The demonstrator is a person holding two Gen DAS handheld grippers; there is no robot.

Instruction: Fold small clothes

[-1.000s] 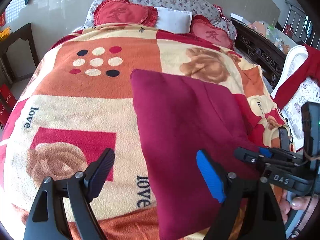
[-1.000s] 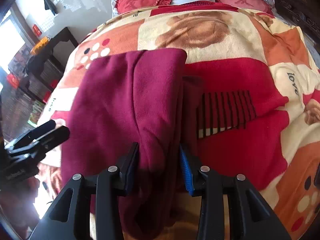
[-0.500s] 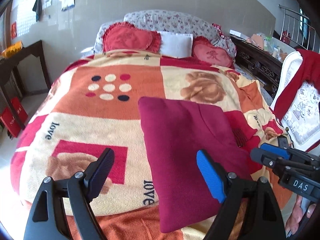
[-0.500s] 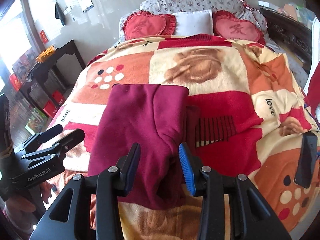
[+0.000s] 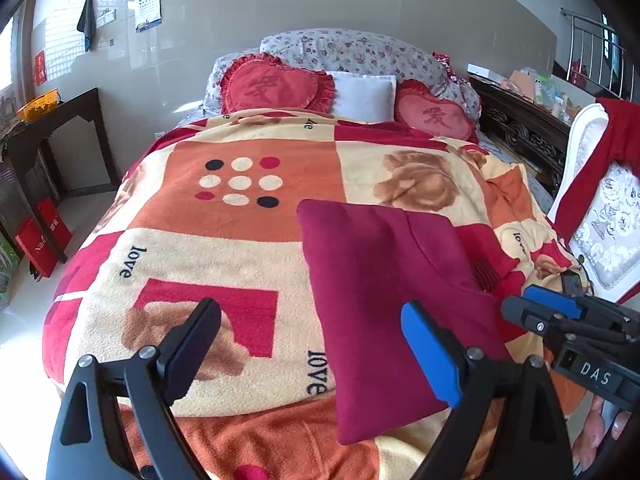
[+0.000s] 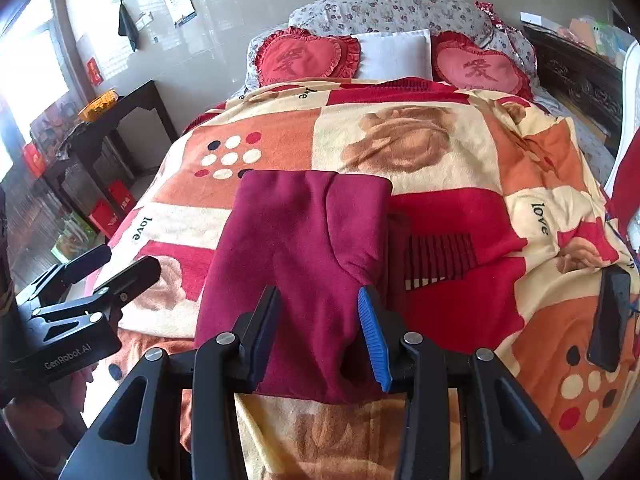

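Lying: maroon fleece garment (image 6: 304, 248), folded into a neat rectangle, on the patterned blanket (image 5: 224, 248) near the bed's foot
Left gripper (image 5: 316, 348): fingers spread wide, just widened, nothing between
Right gripper (image 6: 320, 332): fingers parted, clear of the cloth

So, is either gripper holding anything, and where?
Nothing. The left gripper, jaws just opened wider, and the right gripper are both open, clear of the garment on the bed.

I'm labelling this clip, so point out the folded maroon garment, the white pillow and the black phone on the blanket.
folded maroon garment (image 6: 304, 248): right wrist view, middle of its top layer.
white pillow (image 6: 394, 54): right wrist view, centre of its front face.
black phone (image 6: 610, 316): right wrist view, middle of its dark face.
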